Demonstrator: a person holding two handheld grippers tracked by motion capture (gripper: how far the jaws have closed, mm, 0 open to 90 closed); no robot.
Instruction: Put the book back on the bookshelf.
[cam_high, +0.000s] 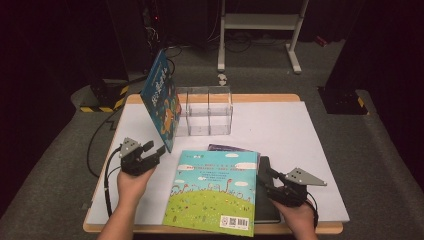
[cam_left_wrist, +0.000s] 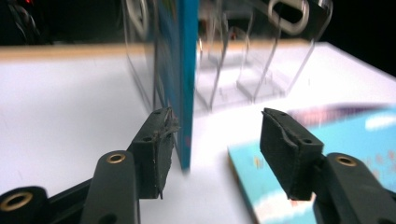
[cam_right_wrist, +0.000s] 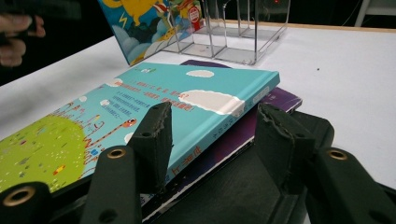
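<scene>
1 blue book (cam_high: 161, 100) leans in clear rack (cam_high: 220, 107), far-left slot. Left gripper (cam_high: 156, 148) jaws apart, nothing gripped. Right gripper (cam_high: 267, 181) wide at stack's right edge: cyan book (cam_high: 212, 190) on top, purple + dark below. ~3 left to shelve.

The purple book (cam_high: 227, 148) lies mostly hidden under the green book (cam_high: 215, 192).

I noted the rack (cam_high: 205, 110) as clear, glossy plastic. The leaning blue book (cam_high: 161, 97) and the green-and-blue book (cam_high: 215, 192) had smooth, glossy card covers. The desk (cam_high: 300, 150) looked matt white, with a wooden edge. Tong pads (cam_right_wrist: 156, 140) looked matt black and rough.
</scene>
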